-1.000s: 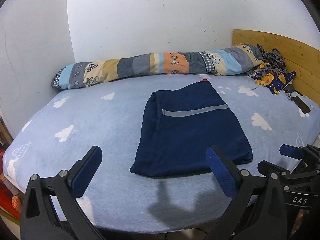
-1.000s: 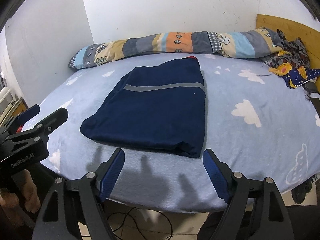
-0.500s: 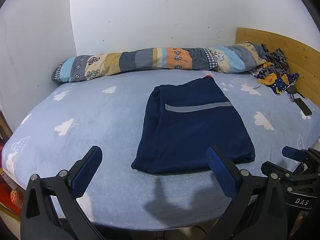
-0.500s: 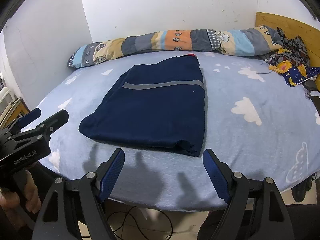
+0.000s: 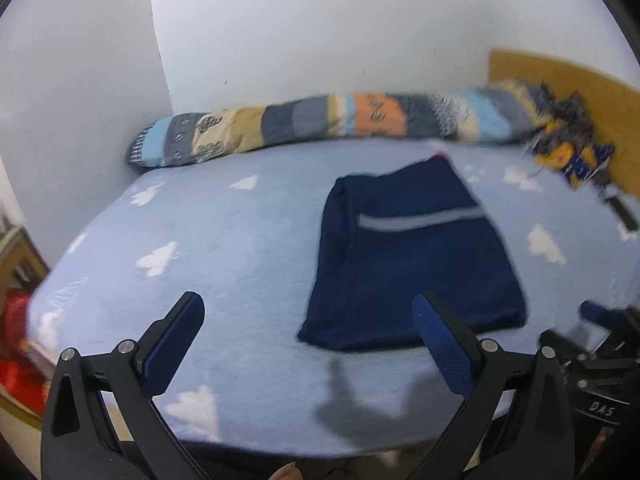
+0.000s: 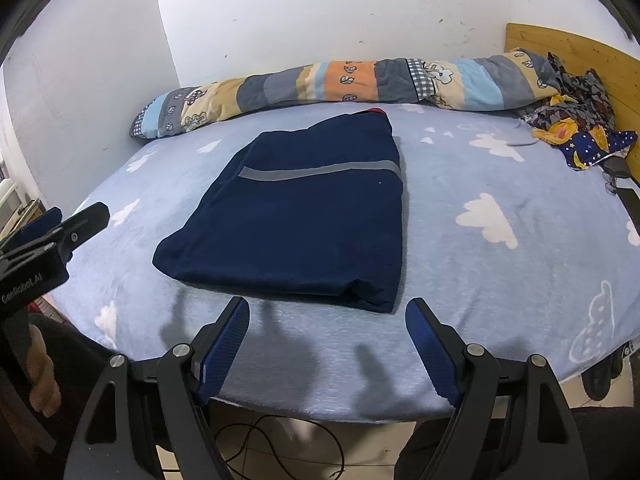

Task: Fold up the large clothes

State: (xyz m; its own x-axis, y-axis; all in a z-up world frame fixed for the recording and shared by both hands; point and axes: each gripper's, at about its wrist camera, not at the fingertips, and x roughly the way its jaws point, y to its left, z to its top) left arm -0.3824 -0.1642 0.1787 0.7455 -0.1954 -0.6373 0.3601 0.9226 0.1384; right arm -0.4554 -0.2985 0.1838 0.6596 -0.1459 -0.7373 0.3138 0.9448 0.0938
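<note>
A dark navy garment with a grey stripe (image 6: 304,208) lies folded flat in a rectangle on the light blue cloud-print bed (image 6: 492,264); it also shows in the left wrist view (image 5: 412,256). My left gripper (image 5: 308,344) is open and empty, held over the bed's near edge, to the left of the garment. My right gripper (image 6: 328,344) is open and empty, just short of the garment's near edge. The left gripper also shows at the left of the right wrist view (image 6: 64,224).
A long patchwork bolster (image 6: 340,84) lies along the far wall. A crumpled patterned cloth (image 6: 580,124) sits by the wooden headboard (image 6: 568,52) at the right. Dark flat items (image 6: 628,196) lie at the bed's right edge. Cables (image 6: 256,440) run on the floor below.
The left wrist view has swung left and is blurred, so the garment now sits further right in it. The right gripper has barely moved. The garment has not moved.
</note>
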